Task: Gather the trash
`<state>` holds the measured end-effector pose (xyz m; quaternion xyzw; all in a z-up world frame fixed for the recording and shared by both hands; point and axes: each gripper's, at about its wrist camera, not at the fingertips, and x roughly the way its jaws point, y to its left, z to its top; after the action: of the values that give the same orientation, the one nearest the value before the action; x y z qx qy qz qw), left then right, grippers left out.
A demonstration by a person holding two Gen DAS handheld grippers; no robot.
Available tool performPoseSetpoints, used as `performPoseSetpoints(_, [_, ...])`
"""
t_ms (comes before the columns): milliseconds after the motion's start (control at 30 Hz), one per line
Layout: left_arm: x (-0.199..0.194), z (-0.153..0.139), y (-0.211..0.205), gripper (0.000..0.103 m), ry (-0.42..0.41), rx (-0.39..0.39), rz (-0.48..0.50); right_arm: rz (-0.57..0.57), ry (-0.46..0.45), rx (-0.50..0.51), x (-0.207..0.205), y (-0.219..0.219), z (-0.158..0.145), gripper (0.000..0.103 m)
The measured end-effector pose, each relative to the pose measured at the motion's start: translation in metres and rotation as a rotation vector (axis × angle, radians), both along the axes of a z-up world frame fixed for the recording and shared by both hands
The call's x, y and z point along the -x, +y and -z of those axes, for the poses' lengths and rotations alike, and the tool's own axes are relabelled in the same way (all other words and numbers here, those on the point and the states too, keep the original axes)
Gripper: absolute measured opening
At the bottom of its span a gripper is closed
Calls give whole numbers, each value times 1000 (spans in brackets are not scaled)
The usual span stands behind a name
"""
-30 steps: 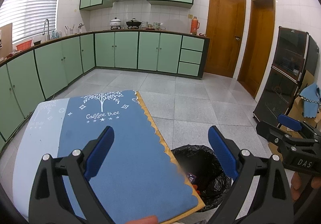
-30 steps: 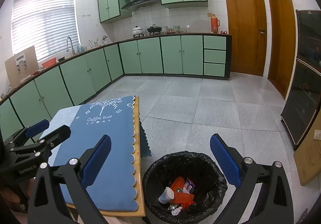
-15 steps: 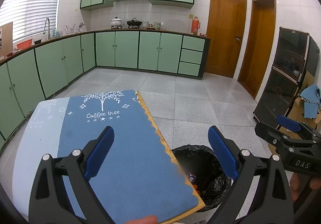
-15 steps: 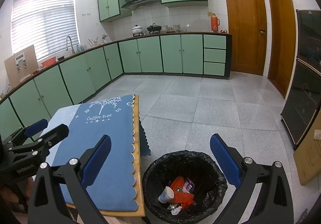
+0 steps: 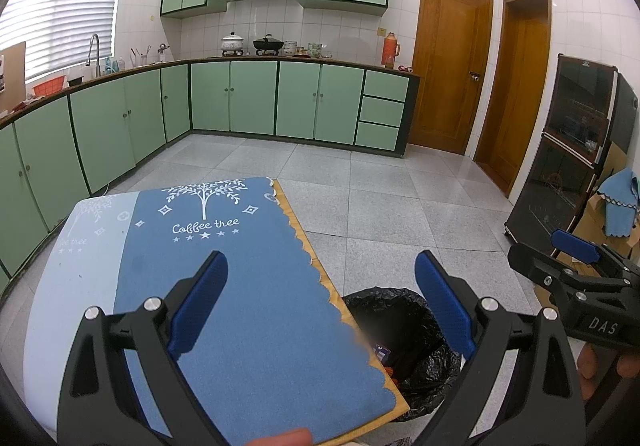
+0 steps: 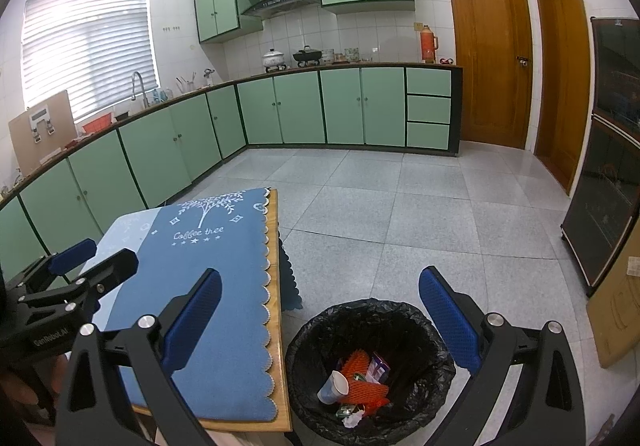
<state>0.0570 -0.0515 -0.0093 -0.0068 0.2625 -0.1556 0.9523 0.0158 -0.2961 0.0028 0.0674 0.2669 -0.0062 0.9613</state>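
Trash sits in bin right of counter. Both tongs, left and right, spread wide, empty. Risk: missing scraps hidden from view.

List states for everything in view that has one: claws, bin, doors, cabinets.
Left claw: open, empty, over the table's right edge.
Right claw: open, empty, above the bin.
Bin: black liner, partly filled, beside the table.
Paper cup: in the bin, tipped.
Orange net: in the bin.
Tablecloth: spread flat, no trash on it.
Left door: shut.
Right door: cannot tell.
Cabinets: all shut.
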Motion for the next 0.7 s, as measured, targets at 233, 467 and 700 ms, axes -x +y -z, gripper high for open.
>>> performPoseSetpoints(233, [0,0,0,92,0,0,0,-1,1,0,0,1,1,97])
performPoseSetpoints(467, [0,0,0,92,0,0,0,-1,2,-2,0,1,1,97])
performPoseSetpoints(700, [0,1,0,92,2,1,-2,-5,0,-1,-1,4,0,97])
